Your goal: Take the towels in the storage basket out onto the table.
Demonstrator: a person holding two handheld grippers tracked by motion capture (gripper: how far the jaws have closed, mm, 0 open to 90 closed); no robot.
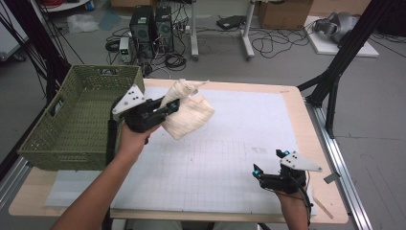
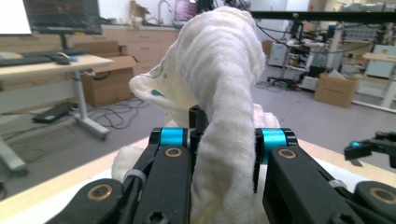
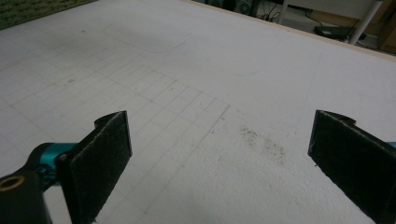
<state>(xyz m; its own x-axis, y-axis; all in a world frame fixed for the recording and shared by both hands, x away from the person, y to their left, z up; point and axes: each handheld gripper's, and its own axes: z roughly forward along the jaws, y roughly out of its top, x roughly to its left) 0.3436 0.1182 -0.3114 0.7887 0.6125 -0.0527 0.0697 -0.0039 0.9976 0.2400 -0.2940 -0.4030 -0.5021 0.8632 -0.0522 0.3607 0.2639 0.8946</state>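
Note:
A cream cloth hangs bunched in the air above the table's left part, just right of the green basket. My left gripper is shut on it. In the left gripper view the cloth rises thick between the two black jaws and folds over their tips. My right gripper rests low near the table's front right, jaws wide apart. Its pads stand far from each other over the bare gridded mat, with nothing between them.
The woven green basket stands on the table's left edge, its inside bare. A white gridded mat covers the wooden tabletop. Black frame posts rise at the right. Computers and cables lie on the floor behind.

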